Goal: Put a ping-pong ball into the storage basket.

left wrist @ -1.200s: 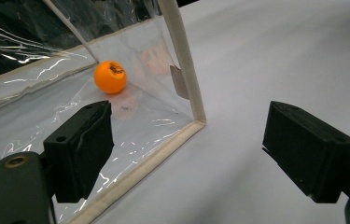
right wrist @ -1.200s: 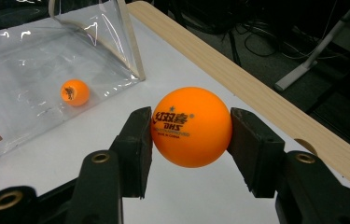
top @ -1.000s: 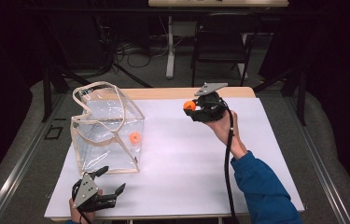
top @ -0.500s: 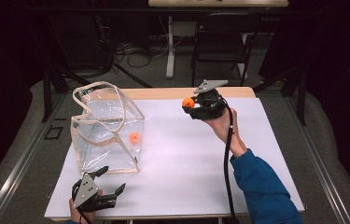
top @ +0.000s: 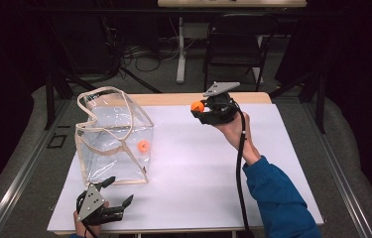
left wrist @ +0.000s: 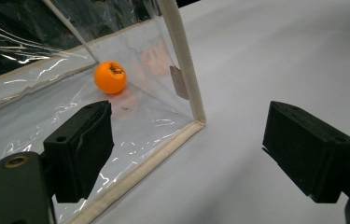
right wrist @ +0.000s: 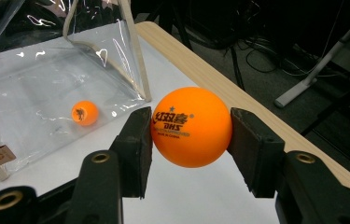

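Note:
My right gripper (top: 199, 108) hovers above the far middle of the white table (top: 198, 173), shut on an orange ping-pong ball (top: 197, 106). In the right gripper view the ball (right wrist: 191, 126) is pinched between both black pads. A clear plastic bag (top: 111, 136) with cream trim stands at the left, with a second orange ball (top: 143, 146) lying inside it. That ball (left wrist: 110, 77) also appears through the bag wall in the left gripper view. My left gripper (top: 116, 193) rests open near the table's front edge, just in front of the bag's near corner (left wrist: 196, 122), with nothing between its jaws.
A wooden strip (top: 183, 98) edges the far side of the table. Beyond it stand a dark chair (top: 233, 44) and a table leg (top: 180, 49) among floor cables. The white surface to the right of the bag is bare.
The right gripper with its ball has drifted slightly left toward the bag. The left gripper has stayed put.

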A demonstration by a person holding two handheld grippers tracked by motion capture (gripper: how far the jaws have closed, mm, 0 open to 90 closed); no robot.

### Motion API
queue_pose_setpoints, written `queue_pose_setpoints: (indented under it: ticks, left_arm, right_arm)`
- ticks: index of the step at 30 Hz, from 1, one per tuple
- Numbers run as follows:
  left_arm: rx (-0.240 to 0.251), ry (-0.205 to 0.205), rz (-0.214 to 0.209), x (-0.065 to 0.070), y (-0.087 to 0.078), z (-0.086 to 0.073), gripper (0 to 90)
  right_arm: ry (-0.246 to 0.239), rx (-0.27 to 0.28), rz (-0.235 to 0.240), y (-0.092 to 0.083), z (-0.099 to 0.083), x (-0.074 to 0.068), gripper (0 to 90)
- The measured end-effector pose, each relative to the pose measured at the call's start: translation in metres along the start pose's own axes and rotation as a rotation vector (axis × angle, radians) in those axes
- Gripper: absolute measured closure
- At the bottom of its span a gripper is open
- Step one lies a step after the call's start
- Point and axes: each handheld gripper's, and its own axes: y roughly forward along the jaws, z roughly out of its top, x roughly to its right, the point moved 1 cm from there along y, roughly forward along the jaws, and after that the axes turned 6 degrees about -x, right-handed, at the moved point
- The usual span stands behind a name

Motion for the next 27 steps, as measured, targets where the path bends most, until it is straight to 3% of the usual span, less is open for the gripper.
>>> queue_pose_setpoints:
  ticks: [27]
  left_arm:
    - [0.0, 0.001, -0.001, 0.0, 0.0, 0.0, 16.0]
  right_arm:
    - [-0.036, 0.015, 0.013, 0.006, 0.021, -0.008, 50.6]
